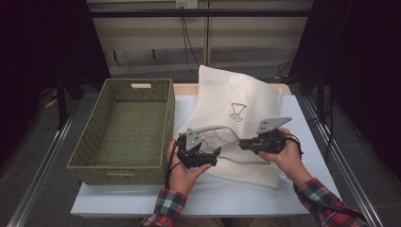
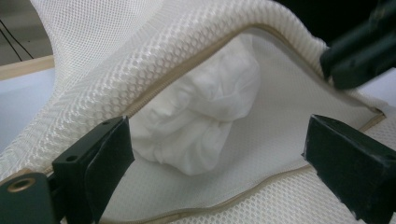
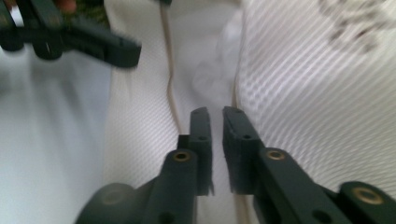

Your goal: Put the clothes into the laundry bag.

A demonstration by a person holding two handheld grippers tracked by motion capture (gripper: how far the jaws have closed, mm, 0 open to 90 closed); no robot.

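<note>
A cream mesh bag with a small printed mark lies on the white table, its zipped mouth facing me. Crumpled white cloth sits inside it and looks blurred in the right gripper view. My left gripper is open, jaws wide apart at the bag's mouth. My right gripper points at the zipper edge with a narrow gap between its jaws, and nothing is pinched in it. Each gripper faces the other across the opening.
A green woven basket stands left of the bag, with nothing inside. Bare table lies in front of both hands. Metal rails run along both sides of the table, and cables hang at the back wall.
</note>
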